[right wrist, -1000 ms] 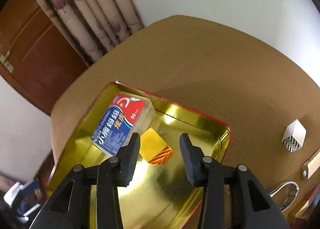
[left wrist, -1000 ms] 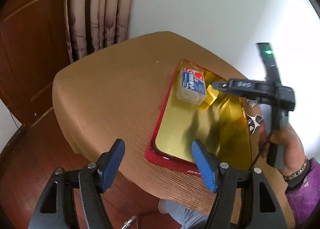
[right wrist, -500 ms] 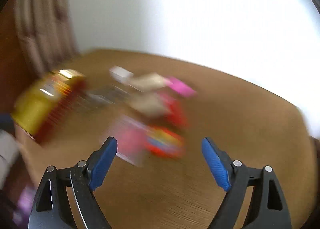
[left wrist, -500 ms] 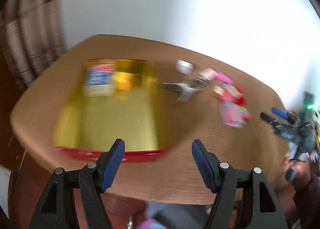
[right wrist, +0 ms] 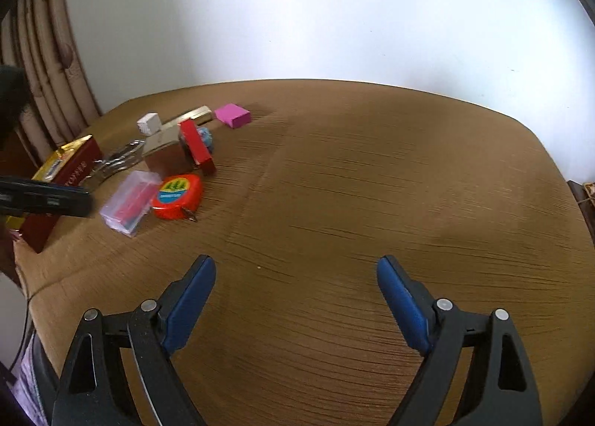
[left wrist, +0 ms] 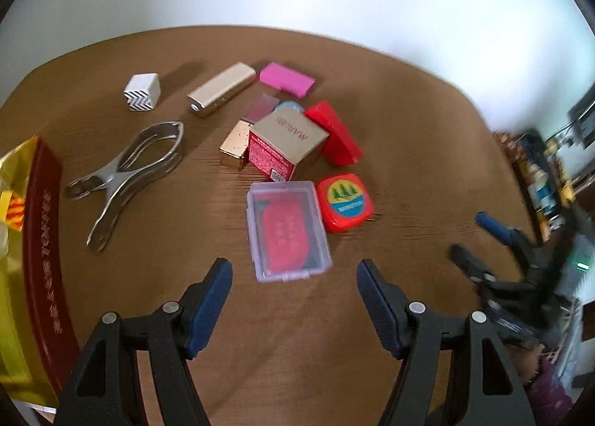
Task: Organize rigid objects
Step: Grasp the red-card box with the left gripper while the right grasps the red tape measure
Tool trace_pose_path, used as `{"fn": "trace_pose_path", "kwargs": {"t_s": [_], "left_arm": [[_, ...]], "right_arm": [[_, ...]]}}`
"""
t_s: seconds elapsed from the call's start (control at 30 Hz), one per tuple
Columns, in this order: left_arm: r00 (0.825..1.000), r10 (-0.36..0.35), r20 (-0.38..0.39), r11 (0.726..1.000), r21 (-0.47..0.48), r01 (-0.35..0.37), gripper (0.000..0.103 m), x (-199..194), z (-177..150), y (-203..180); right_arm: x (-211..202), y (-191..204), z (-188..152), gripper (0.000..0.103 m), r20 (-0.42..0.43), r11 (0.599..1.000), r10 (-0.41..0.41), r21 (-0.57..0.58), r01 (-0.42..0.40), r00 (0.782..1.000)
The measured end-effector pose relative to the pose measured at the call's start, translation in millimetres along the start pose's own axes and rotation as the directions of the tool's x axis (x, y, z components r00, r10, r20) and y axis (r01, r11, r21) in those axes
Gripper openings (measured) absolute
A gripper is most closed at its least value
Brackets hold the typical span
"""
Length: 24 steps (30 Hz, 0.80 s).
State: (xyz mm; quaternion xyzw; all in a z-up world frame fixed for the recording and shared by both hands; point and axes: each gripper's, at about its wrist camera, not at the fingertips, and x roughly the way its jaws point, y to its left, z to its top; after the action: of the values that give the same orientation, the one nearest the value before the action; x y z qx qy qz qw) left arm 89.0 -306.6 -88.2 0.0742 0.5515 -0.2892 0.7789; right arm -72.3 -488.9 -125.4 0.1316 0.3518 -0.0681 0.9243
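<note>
The loose rigid items lie clustered on the brown table [left wrist: 409,136]. Nearest my left gripper [left wrist: 293,288] is a clear plastic case [left wrist: 288,231] with a red insert, lying flat just ahead of my parted blue fingers [left wrist: 210,297], with nothing between them. Touching the case's right side is a red tape measure [left wrist: 346,201]. Beyond these stand a gold-topped red box [left wrist: 288,143], a red block [left wrist: 334,134] leaning against it, and a gold speckled block [left wrist: 234,145] beside it. Farther back lie a gold bar [left wrist: 221,89], a pink block [left wrist: 286,78] and a white cube [left wrist: 143,91] with a chevron pattern. A metal clip [left wrist: 126,169] lies to the left of the cluster, and the red-walled, gold-lined tin [left wrist: 41,240] sits at the left edge. My right gripper [right wrist: 295,299] hovers over bare table well apart from the cluster, its jaws opening and empty.
</note>
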Motion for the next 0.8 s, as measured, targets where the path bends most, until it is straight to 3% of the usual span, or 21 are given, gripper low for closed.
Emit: {"fn": "trace_pose_path", "kwargs": {"t_s": [0.1,0.37,0.53,0.63,0.8], "left_arm": [[1.000,-0.013,-0.024,1.000,0.011,0.013,0.071,16,4,-2],[0.997,0.042,-0.058,0.999,0.032,-0.040,0.071,48,16,-2],[1.000,0.016,0.005,1.000,0.013,-0.016,0.071,49,18,9],[0.999,0.035,0.030,0.999,0.003,-0.035,0.056,44,13,16],[0.999,0.014,0.047,1.000,-0.021,-0.013,0.055,34,-2,22]], "right_arm": [[-4,5,0,0.087,0.010,1.000,0.023,0.005,-0.023,1.000],[-8,7,2,0.088,0.020,0.998,0.056,0.018,-0.057,0.998],[-4,9,3,0.089,0.011,0.998,0.064,0.017,-0.064,0.998],[-2,9,3,0.093,0.005,0.998,0.065,0.018,-0.065,0.998],[-1,11,4,0.093,-0.004,0.999,0.047,0.016,-0.047,0.999]]}}
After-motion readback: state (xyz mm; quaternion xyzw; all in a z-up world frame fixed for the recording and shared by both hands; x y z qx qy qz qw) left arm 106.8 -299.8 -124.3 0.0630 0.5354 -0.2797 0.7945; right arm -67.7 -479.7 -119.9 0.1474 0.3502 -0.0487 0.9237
